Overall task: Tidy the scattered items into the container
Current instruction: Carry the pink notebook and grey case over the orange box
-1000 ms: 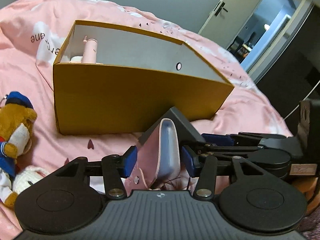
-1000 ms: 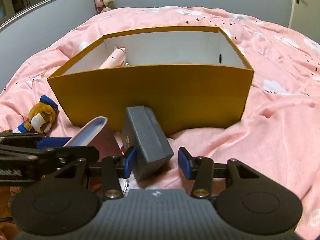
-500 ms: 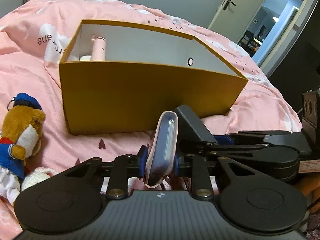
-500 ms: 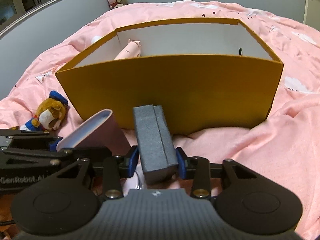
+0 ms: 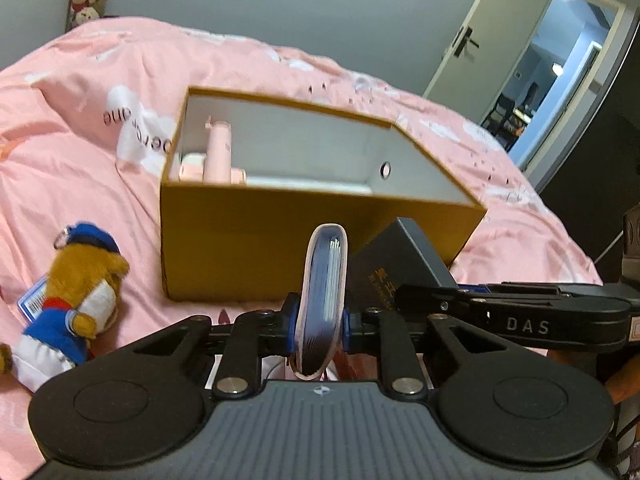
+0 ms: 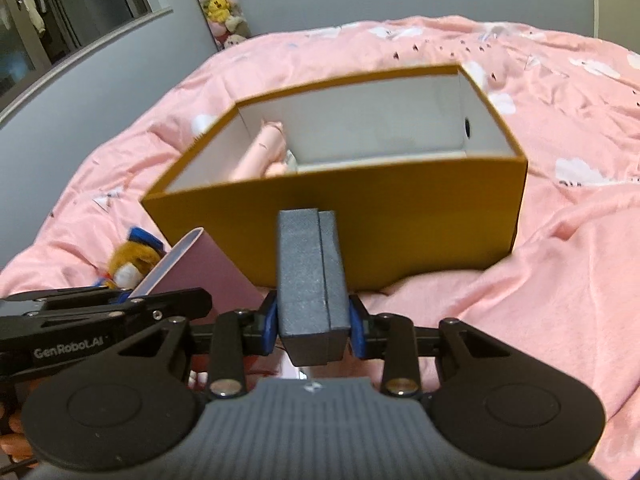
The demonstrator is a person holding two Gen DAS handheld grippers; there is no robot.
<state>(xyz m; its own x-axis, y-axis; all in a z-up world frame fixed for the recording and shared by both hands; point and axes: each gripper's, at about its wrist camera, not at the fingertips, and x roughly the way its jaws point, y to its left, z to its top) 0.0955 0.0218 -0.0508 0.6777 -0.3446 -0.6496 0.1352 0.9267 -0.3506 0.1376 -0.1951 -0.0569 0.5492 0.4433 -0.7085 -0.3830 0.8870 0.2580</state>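
On the pink bedspread (image 5: pixel 280 60) stands the open mustard-yellow box (image 5: pixel 280 248), white inside, with a small round hole in one end wall; pink items (image 5: pixel 218 152) already lie at one end of its floor, among them a pale pink tube-shaped thing; just in front of the near wall, the left gripper (image 5: pixel 320 322) has its jaws, which have just been closing, pressed on a slim pink wallet (image 5: pixel 323 292), held edge-on and upright, its dark inner leaves showing along the open edge; beside it, the right gripper (image 6: pixel 314 324) has its jaws, also just closing, clamped on a dark grey two-part case (image 6: pixel 310 276), matte and rectangular, with gold lettering on one face; a plush bear in blue cap and clothes (image 5: pixel 76 292) lies on the bedspread to the box's left.
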